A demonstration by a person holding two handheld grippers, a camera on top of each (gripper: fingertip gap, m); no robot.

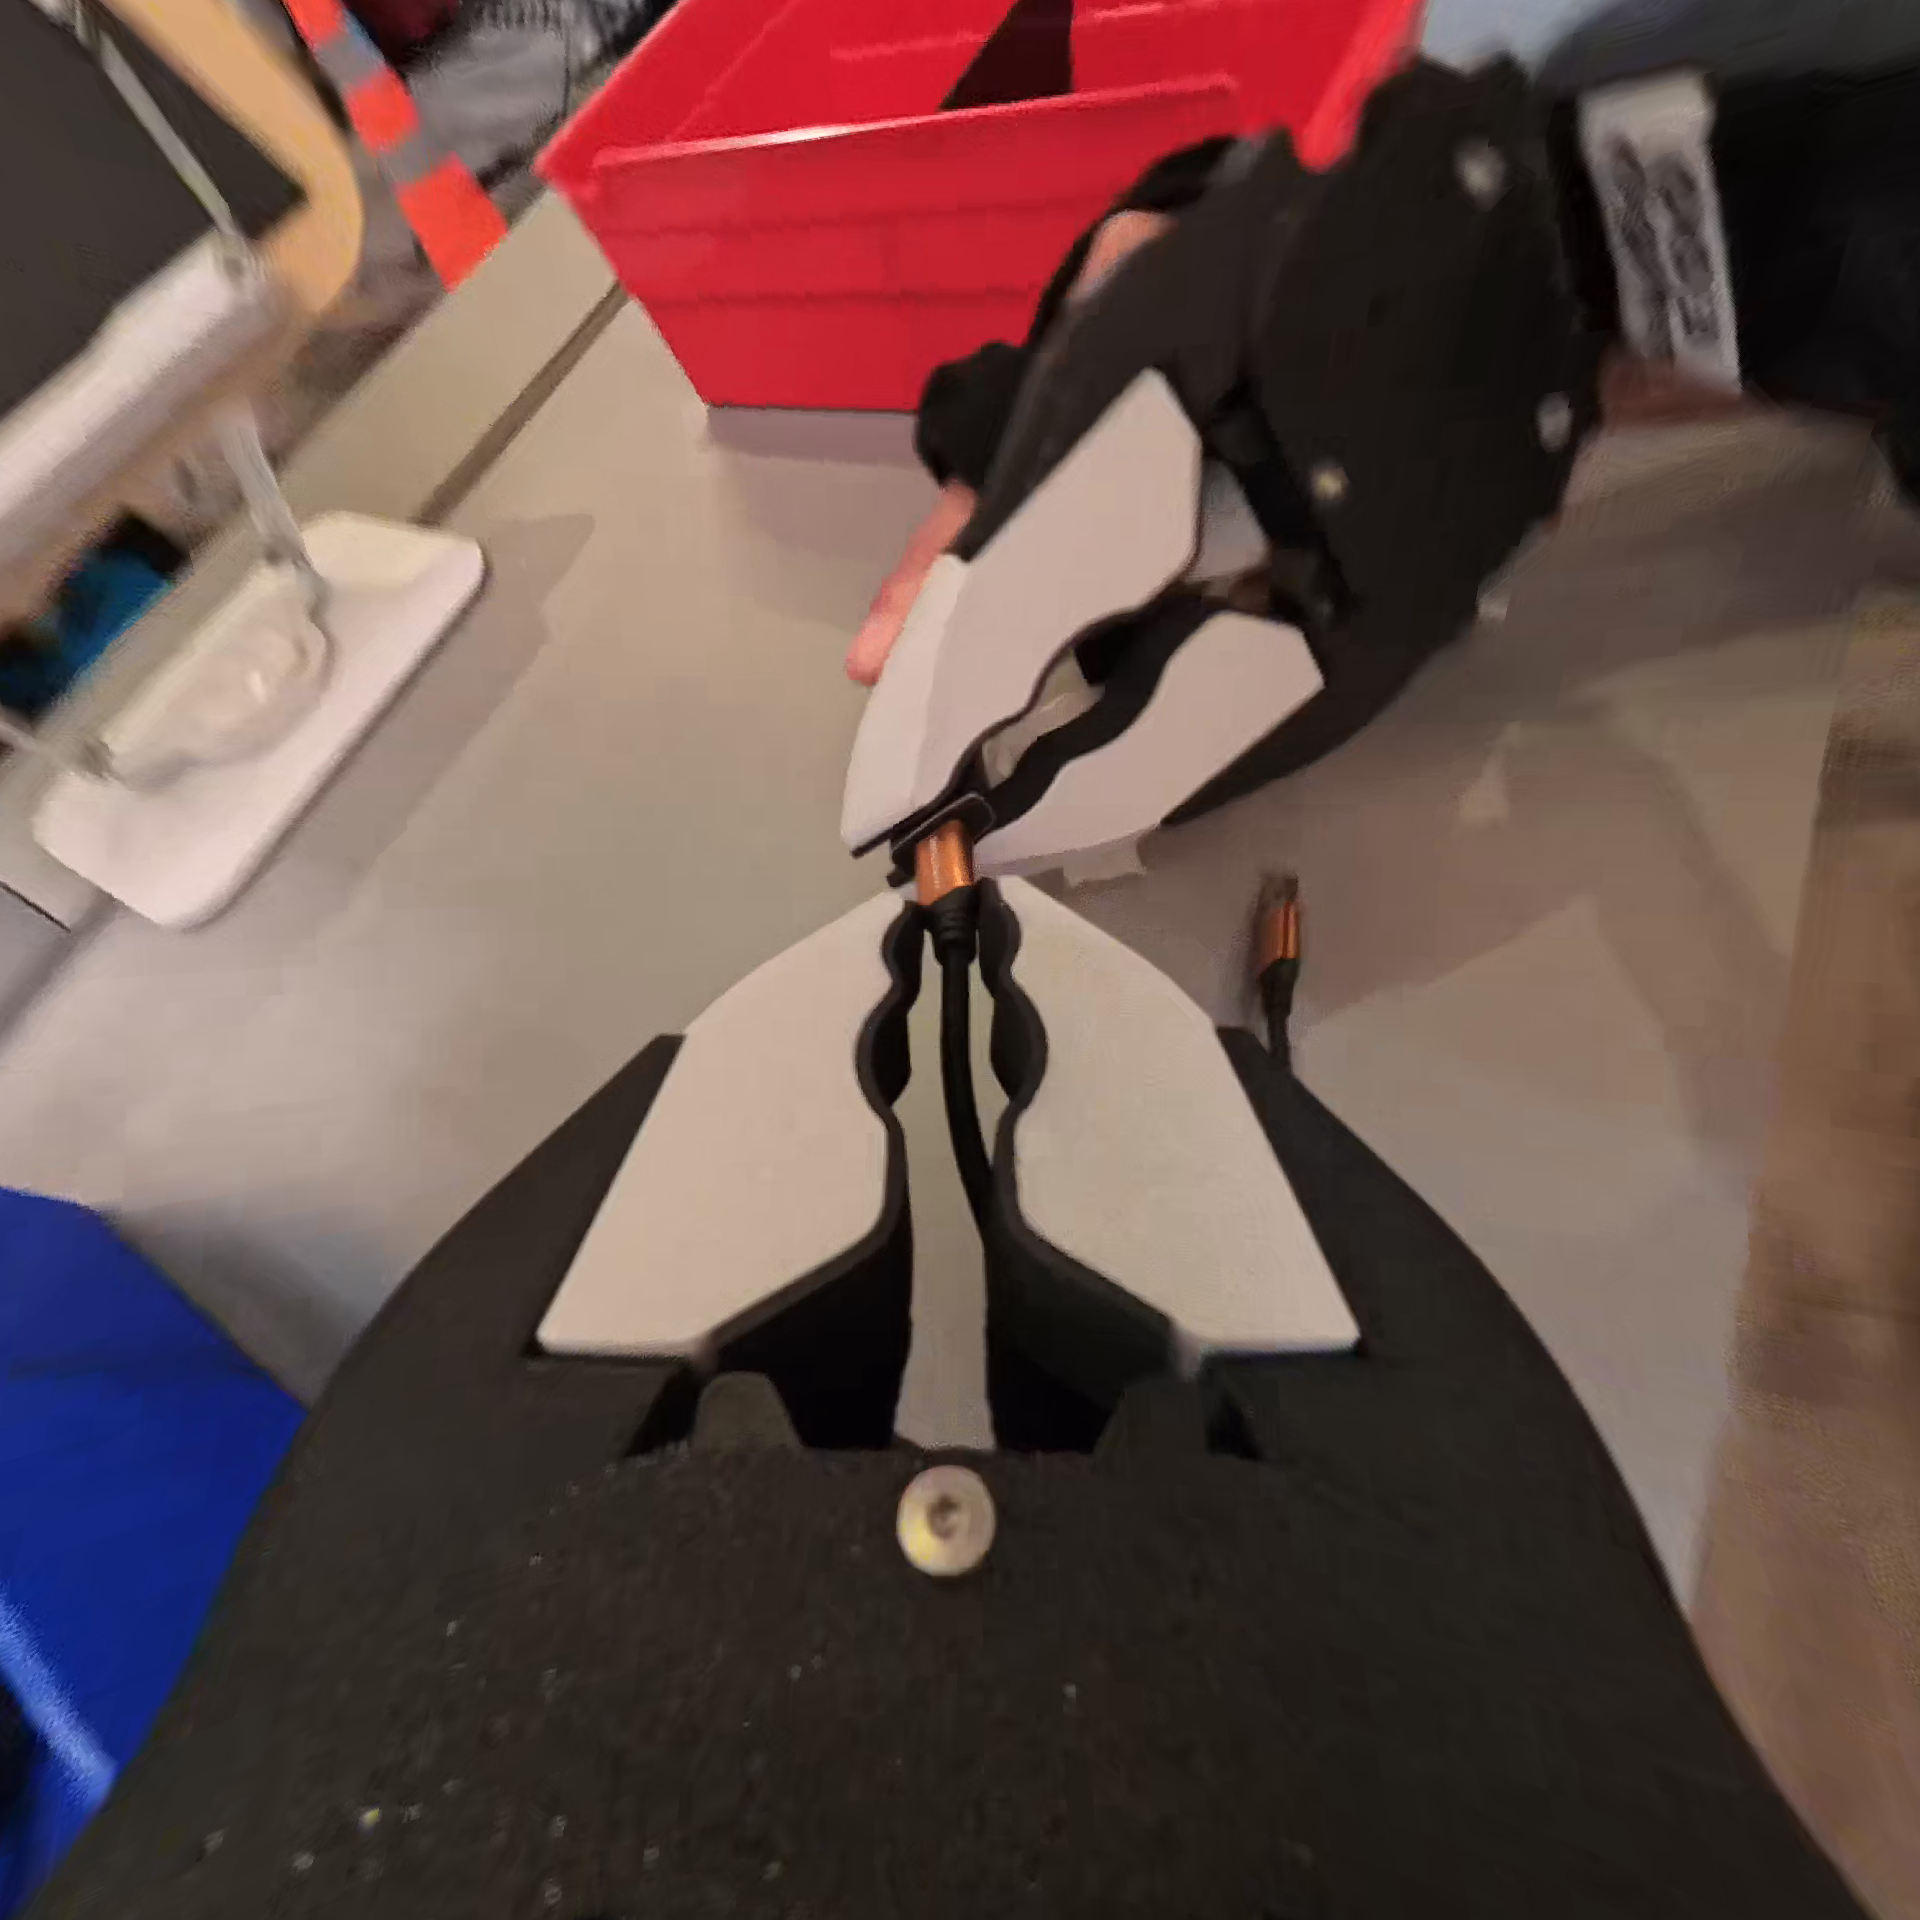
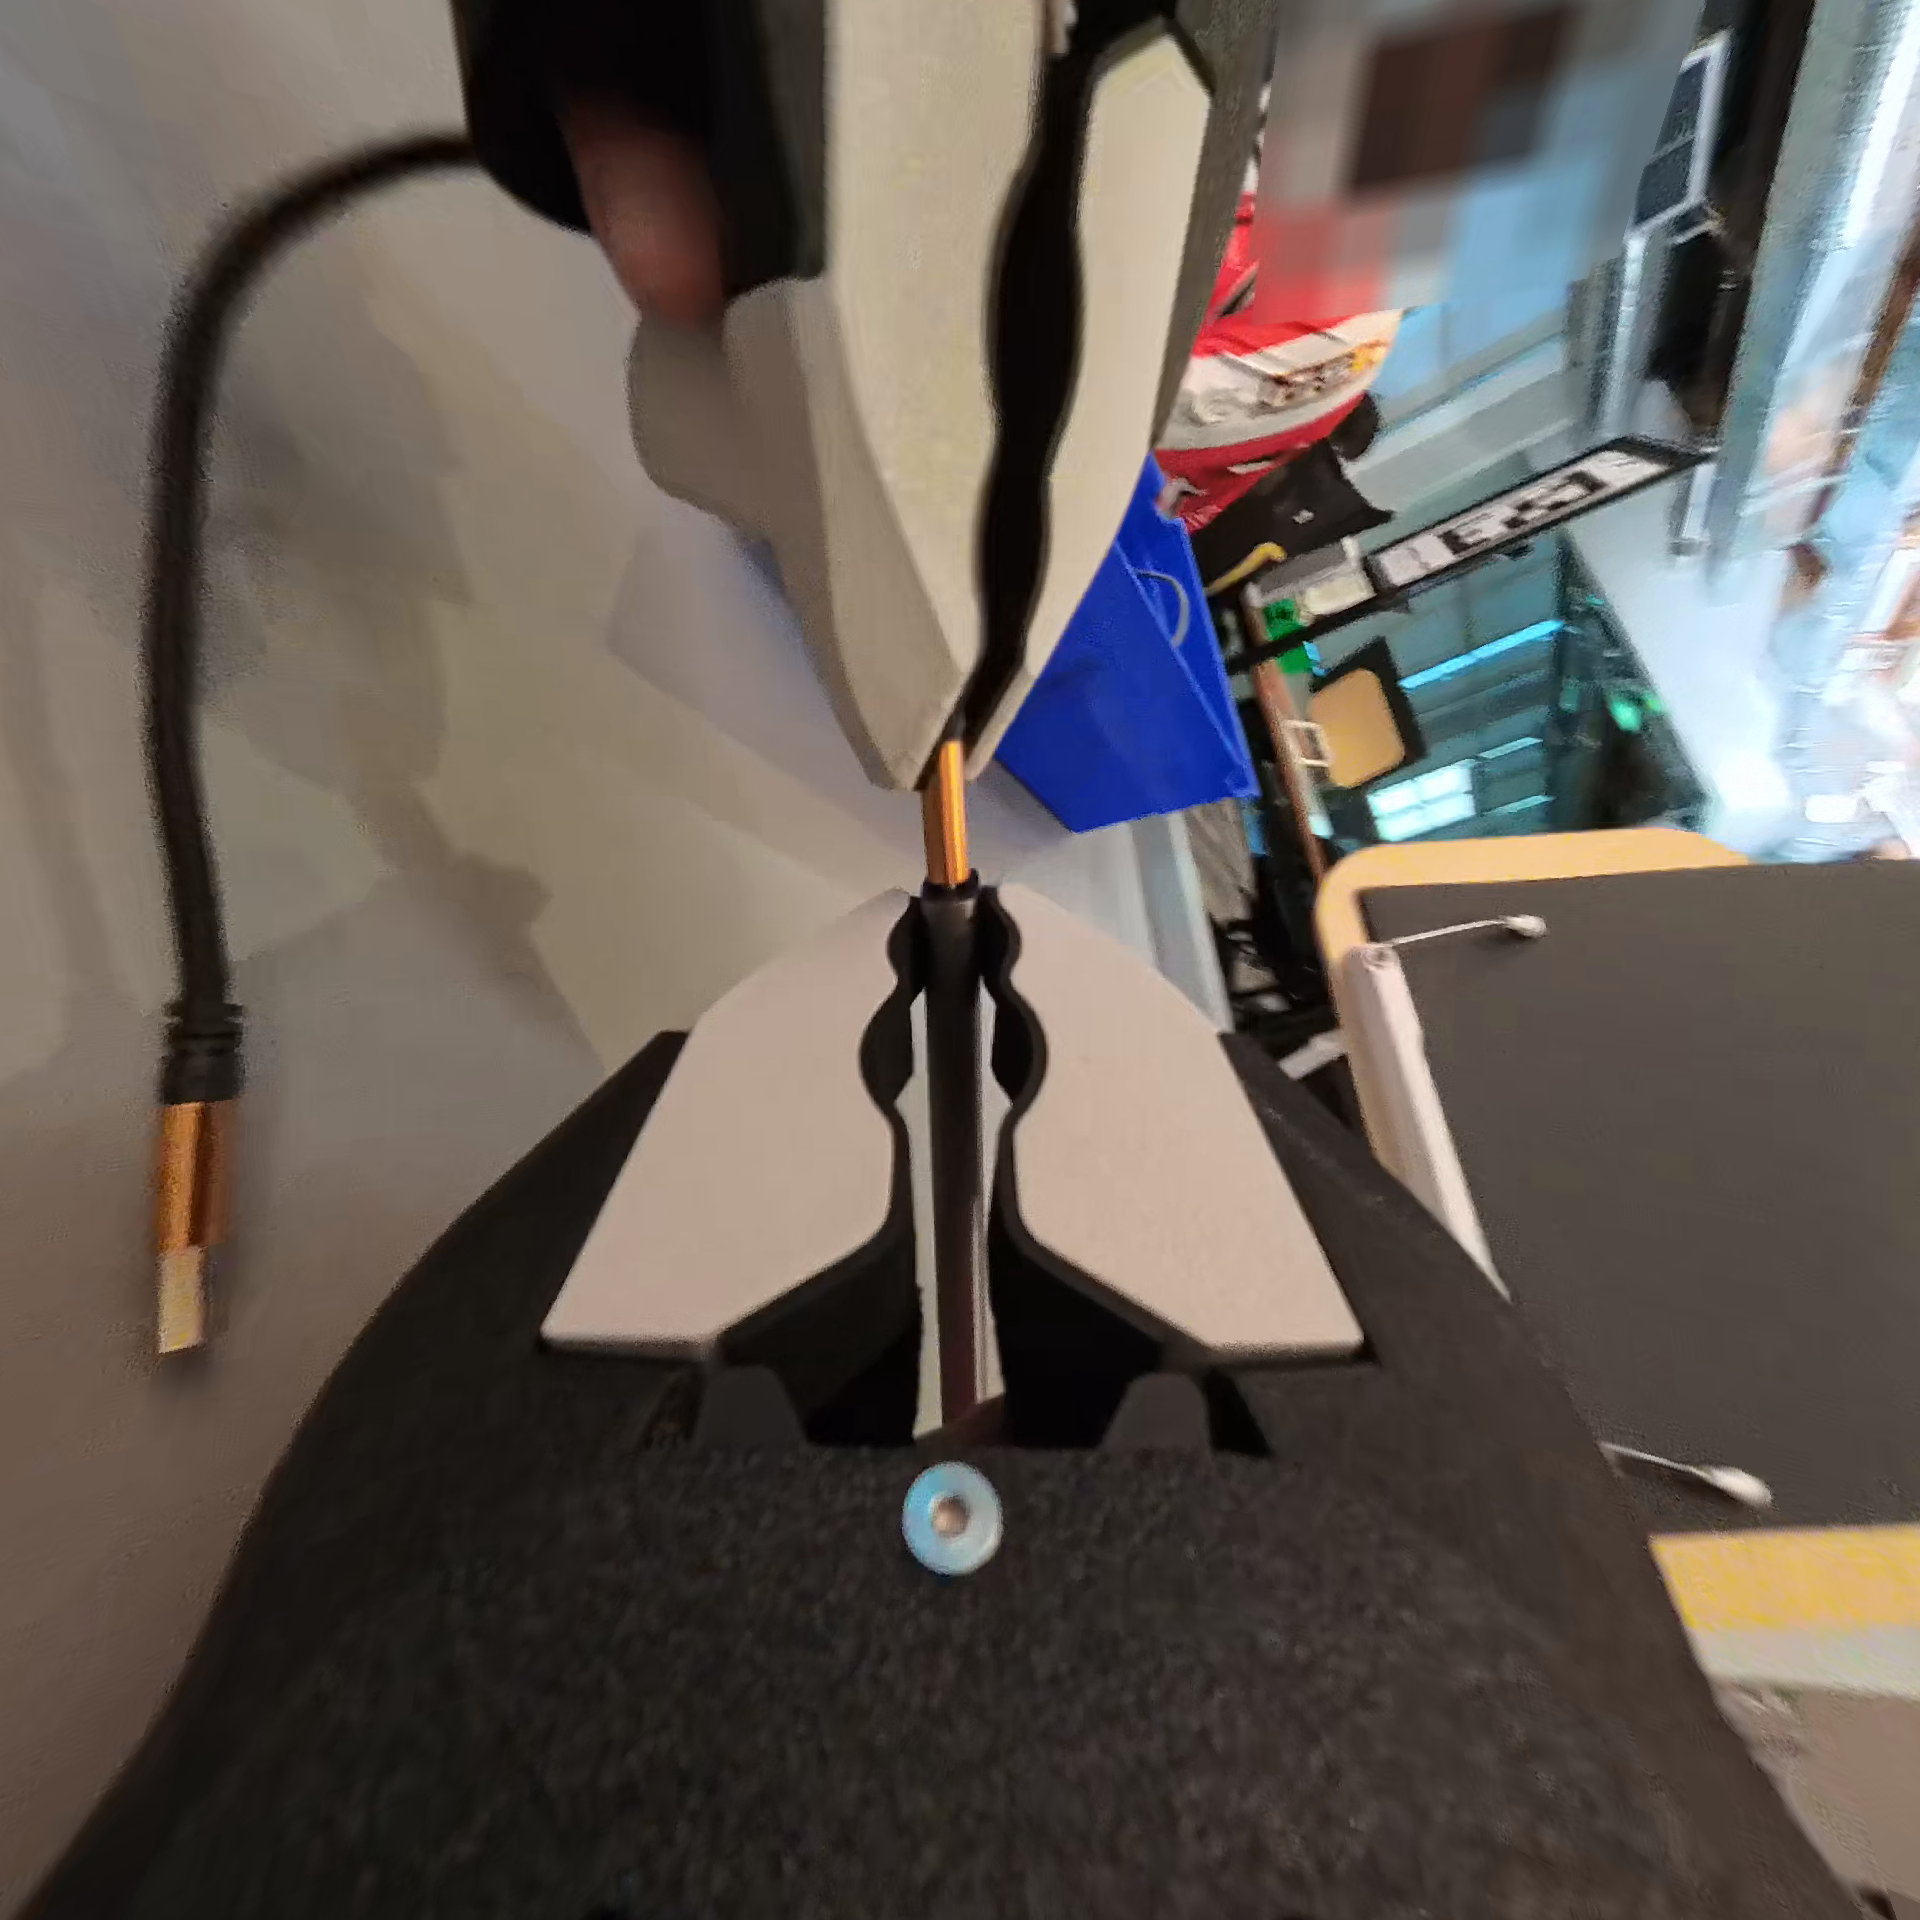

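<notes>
While both pinch one short stretch over the table (image 1: 623, 831), the left gripper (image 1: 945, 920) is clamped on the black cable (image 1: 961, 1049) just behind its orange plug (image 1: 943, 868). The right gripper (image 1: 935, 836), meeting it from 12 o'clock, is closed on that plug's far end. A second orange plug (image 1: 1280, 935) lies loose at 3 o'clock. With the grips this close, I judge that any twist or off-line pull could bend the plug or slip it free.
</notes>
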